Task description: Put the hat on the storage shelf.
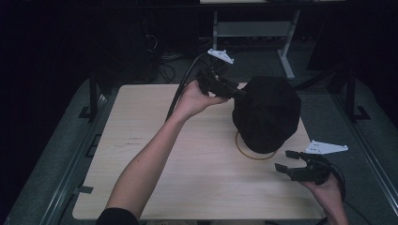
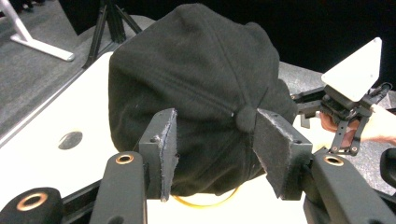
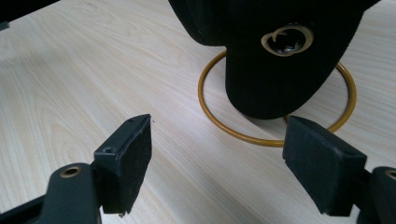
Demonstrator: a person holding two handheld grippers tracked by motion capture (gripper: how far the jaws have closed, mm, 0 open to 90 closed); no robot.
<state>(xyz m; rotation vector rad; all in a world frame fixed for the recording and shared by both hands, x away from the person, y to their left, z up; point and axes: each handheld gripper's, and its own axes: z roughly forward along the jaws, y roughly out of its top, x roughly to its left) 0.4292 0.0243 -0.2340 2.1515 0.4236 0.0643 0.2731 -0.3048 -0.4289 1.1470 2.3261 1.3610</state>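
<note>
One black fabric cap (image 1: 266,115) with a stitched crown and a small top button (image 2: 245,118), perched over a thin yellow-brown wire ring (image 1: 253,154) on the pale wooden table (image 1: 155,154). Ring probably the foot of a stand hidden under the cloth; cannot tell for sure. Small metal interlocking-ring emblem (image 3: 286,40) on the side facing the right gripper.

Left gripper (image 2: 212,140) right up against the crown, jaws apart, top button just ahead of its right-hand pad, pads (image 2: 164,149) not seen pressing the cloth. Right gripper (image 3: 217,163) held back near the table edge, jaws wide with nothing between them, cap and ring straight ahead and a little above its pads.

Handling, judged: light, soft, yields under a pinch; cloth likely to bunch and slide over whatever carries it. Not fragile, not slippery against felt-like pads. Best hold a fold of crown fabric near the button, or the lower edge just above the ring. Lifting straight off should avoid dragging the ring.

Count: one cap, one ring, one emblem, one button, two grippers, one table.
</note>
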